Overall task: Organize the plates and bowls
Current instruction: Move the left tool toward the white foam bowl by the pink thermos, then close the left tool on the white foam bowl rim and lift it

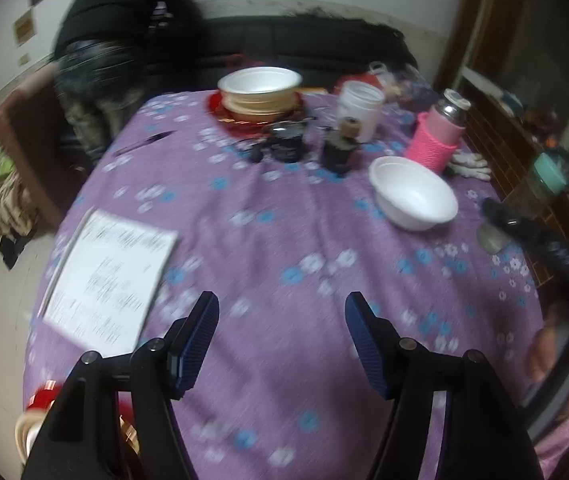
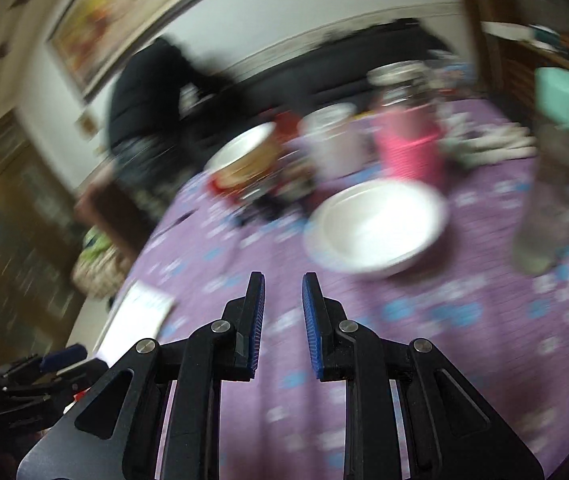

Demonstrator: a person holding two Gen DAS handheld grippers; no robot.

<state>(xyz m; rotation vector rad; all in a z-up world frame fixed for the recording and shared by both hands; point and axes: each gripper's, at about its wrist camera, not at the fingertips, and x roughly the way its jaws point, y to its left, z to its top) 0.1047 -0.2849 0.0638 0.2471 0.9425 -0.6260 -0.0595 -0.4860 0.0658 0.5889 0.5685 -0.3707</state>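
Matt cloth, smooth foam-like bowls
A purple flowered woven cloth [image 1: 284,220] covers the worktop; the white round bowl [image 1: 412,194] looks smooth and matt.

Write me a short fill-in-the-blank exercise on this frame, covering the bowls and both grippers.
1. The lone white bowl sits on the ____ tablecloth.
2. The far white bowl rests on top of a ____ of dishes.
3. The left gripper holds ____ between its fingers.
4. The right gripper has its fingers set ____ than the left's.

Missing words: purple; stack; nothing; narrower
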